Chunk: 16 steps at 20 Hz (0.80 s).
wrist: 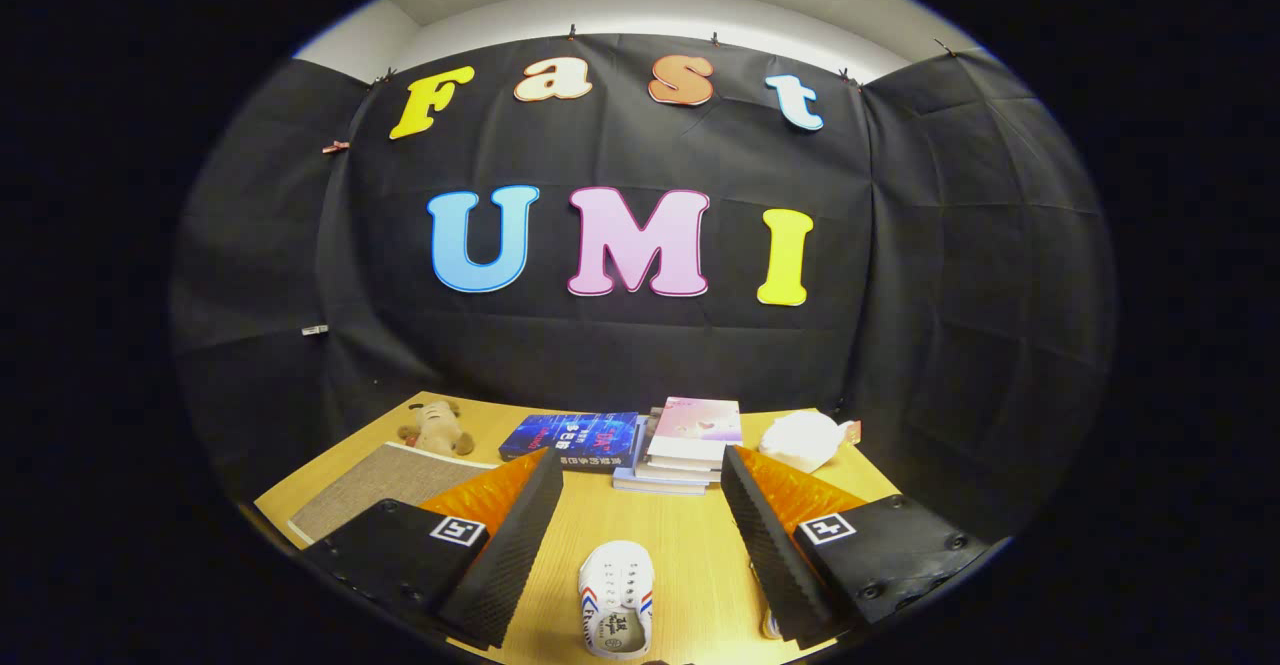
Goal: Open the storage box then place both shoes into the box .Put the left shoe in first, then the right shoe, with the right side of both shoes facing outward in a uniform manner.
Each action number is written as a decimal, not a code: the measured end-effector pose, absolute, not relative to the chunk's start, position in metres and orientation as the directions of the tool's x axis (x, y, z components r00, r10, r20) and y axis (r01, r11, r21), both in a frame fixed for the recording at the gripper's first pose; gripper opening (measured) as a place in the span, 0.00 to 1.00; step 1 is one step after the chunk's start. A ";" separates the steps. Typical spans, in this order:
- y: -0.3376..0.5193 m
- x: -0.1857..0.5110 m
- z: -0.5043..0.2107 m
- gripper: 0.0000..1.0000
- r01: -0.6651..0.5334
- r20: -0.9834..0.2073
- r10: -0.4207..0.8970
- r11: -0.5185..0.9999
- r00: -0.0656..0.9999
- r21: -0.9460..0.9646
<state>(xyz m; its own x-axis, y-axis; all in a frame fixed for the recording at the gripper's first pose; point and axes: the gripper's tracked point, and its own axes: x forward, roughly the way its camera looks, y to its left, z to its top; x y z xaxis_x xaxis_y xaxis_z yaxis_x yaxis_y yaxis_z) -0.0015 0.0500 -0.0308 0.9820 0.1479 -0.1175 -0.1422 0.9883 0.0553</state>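
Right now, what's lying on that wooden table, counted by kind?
Shoes: 1, the white shoe between the open fingers
Soft toys: 1, plush dog
Mats: 1, grey mat
Book stacks: 1
Lone books: 1, blue book
White bundles: 1
Total: 6

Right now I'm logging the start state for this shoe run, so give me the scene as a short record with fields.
gripper: open, fingers spread wide, holding nothing
shoe: white shoe on the table between the fingers, toe pointing away
second shoe: a sliver beside the right finger, mostly hidden
table: light wood
beyond fingers: stack of books, blue book left of it
left side: grey mat, plush toy behind it
right side: white crumpled item
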 end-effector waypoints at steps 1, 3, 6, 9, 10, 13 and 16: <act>0.053 -0.001 -0.035 0.97 -0.165 -0.125 0.171 0.984 0.977 0.061; 0.054 0.003 -0.047 0.97 -0.199 -0.156 0.210 0.977 0.965 0.082; 0.067 0.006 -0.069 0.98 -0.273 -0.225 0.308 0.946 0.924 0.172; 0.078 0.002 -0.095 0.98 -0.339 -0.309 0.413 0.902 0.857 0.265; 0.085 0.000 -0.104 0.98 -0.364 -0.331 0.461 0.876 0.823 0.317; 0.106 -0.016 -0.139 0.98 -0.395 -0.410 0.587 0.794 0.698 0.462; 0.122 -0.034 -0.173 0.98 -0.379 -0.459 0.679 0.716 0.573 0.586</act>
